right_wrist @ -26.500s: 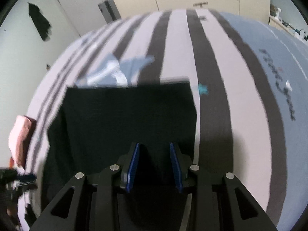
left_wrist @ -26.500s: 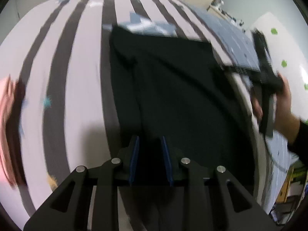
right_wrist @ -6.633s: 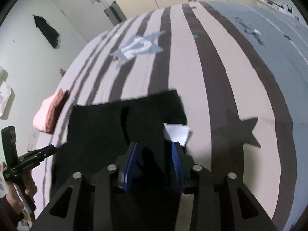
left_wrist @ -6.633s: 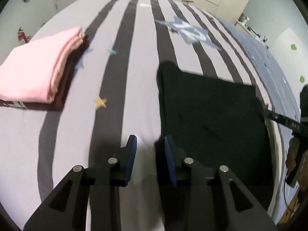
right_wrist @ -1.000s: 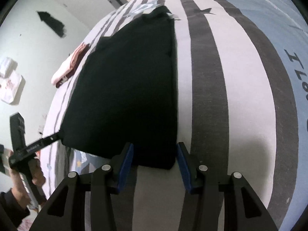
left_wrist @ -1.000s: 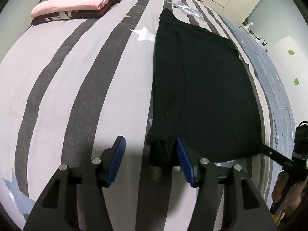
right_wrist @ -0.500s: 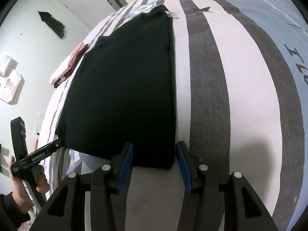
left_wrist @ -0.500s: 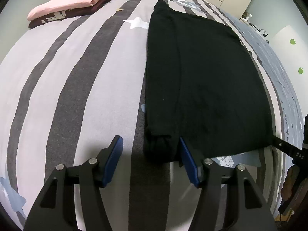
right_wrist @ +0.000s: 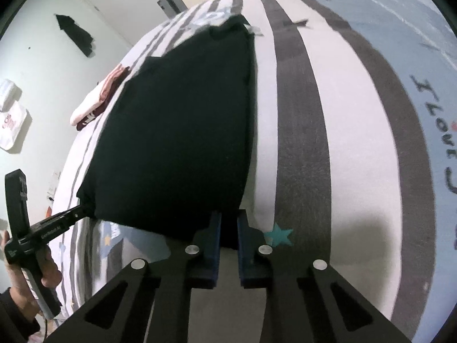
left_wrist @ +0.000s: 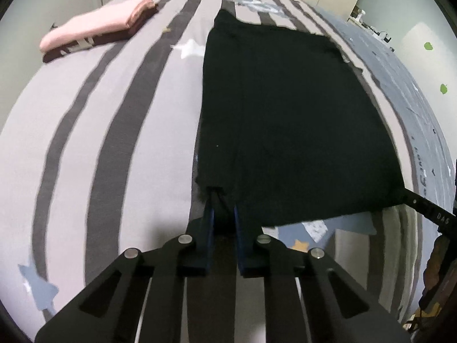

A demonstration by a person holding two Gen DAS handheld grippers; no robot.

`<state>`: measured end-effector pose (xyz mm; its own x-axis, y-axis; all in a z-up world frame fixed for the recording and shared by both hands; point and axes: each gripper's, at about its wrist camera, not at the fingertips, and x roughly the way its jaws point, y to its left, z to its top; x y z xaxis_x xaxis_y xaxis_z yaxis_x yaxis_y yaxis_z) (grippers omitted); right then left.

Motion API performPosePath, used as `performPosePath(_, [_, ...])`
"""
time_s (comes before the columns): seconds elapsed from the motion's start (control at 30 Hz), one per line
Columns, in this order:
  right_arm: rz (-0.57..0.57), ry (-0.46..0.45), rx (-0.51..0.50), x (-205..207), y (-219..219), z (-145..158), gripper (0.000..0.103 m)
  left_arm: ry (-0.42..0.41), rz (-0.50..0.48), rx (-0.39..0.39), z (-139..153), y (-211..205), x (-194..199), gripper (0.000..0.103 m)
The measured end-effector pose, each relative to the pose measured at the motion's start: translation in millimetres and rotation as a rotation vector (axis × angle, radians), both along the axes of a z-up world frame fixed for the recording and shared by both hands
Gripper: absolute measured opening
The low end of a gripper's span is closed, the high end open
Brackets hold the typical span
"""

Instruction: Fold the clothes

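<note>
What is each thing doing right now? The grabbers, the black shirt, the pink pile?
Left gripper: jaws just closed on the black shirt's near corner.
Right gripper: jaws just closed on its other near corner.
Black shirt: flat on the bed, sides folded in.
Pink pile: folded, stacked, untouched.

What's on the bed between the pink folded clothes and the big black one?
Nothing but bare striped bedsheet, with a white star print, lies between the pink folded stack and the black garment. The left wrist view shows it.
</note>
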<state>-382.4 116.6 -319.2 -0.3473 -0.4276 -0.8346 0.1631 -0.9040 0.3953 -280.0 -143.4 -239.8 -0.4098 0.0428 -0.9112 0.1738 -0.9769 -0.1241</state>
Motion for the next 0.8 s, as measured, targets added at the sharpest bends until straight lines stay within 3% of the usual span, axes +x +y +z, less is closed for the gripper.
performPosePath(0.27, [0.040,-0.050,0.014,45.9,3.4,26.7,0.006,-0.068,0.016,0.033,25.4,-7.5,43.7,0.009])
performPosePath(0.4, [0.018,-0.059,-0.012,53.6,8.1,45.4,0.006,-0.024,0.020,0.029,57.2,-13.0,42.5,0.009])
performPosePath(0.57, [0.002,0.007,-0.058,30.5,8.2,88.0,0.006,0.087,0.036,0.046,103.1,-30.4,4.0,0.009])
performPosePath(0.8, [-0.020,0.080,-0.098,-59.3,-3.9,121.6,0.005,0.185,0.019,0.003,118.5,-38.0,-87.7,0.008])
